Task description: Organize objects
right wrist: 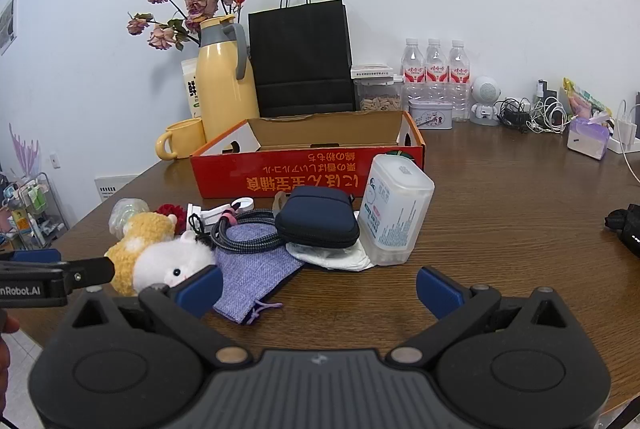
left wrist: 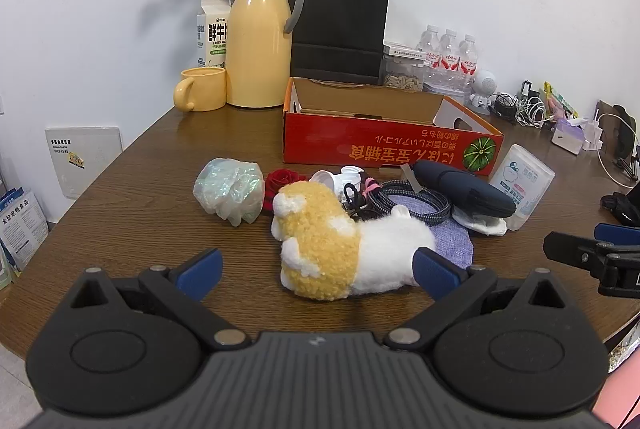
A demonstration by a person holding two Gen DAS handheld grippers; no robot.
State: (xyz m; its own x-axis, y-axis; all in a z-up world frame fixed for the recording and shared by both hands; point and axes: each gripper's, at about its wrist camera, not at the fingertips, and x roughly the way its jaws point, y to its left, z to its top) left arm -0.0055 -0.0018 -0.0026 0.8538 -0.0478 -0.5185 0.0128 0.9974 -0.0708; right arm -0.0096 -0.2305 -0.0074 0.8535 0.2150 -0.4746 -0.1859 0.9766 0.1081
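A yellow-and-white plush toy (left wrist: 320,249) lies on the brown table, just ahead of my open left gripper (left wrist: 318,275) and between its blue pads. Behind the toy is a pile: a coiled braided cable (left wrist: 412,197), a navy pouch (left wrist: 460,189), a purple cloth bag (left wrist: 452,237), a white plastic container (left wrist: 520,185), a red rose (left wrist: 280,181) and a crumpled clear bag (left wrist: 230,191). An open red cardboard box (left wrist: 384,145) stands behind the pile, and what I see of its inside is bare. My right gripper (right wrist: 319,289) is open over bare table, short of the pouch (right wrist: 320,217) and container (right wrist: 394,209).
Along the back wall stand a yellow jug (left wrist: 258,45), a yellow mug (left wrist: 202,89), a black paper bag (left wrist: 340,25), water bottles (left wrist: 450,57) and tangled chargers (left wrist: 520,107). A black object (right wrist: 628,229) lies at the far right. The table edge curves away on the left.
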